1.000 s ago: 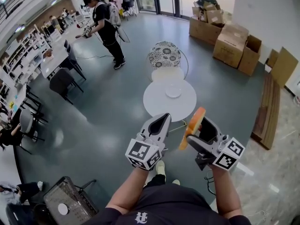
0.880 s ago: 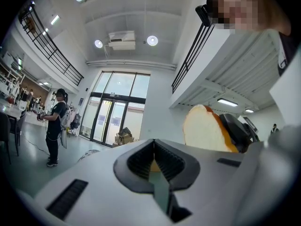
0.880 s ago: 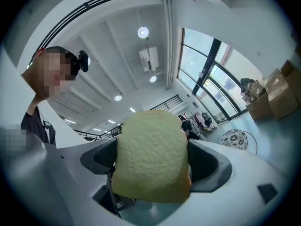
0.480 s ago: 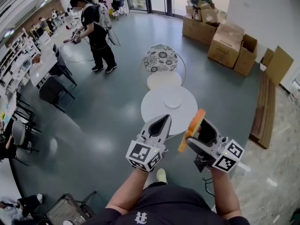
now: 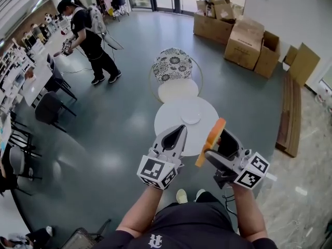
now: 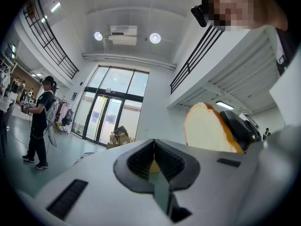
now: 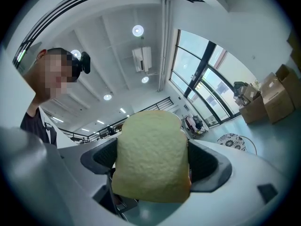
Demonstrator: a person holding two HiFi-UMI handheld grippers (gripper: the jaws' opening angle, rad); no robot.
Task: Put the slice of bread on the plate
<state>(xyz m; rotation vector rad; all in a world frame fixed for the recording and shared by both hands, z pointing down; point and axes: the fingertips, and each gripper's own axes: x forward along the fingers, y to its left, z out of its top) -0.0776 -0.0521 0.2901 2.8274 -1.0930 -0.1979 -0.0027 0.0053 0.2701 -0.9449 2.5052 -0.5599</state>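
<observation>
Here, right gripper (image 5: pixel 221 145) clamping bread slice (image 5: pixel 211 142)

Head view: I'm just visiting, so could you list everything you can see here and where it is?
slice of bread: one, pale with an orange-brown crust, held on edge in the right gripper
plate: one, small and white, on the table
table: one, round and white, ahead of the grippers
chair: one, flower-patterned back and white seat, beyond the table
cardboard boxes: several, brown, far right by the wall
office chairs: several, dark, along the left edge
bystander: one, in dark clothes, standing far left
left gripper: one, grey, jaws together, empty
right gripper: one, grey, jaws closed on the bread
forearms: two, at the bottom edge
</observation>
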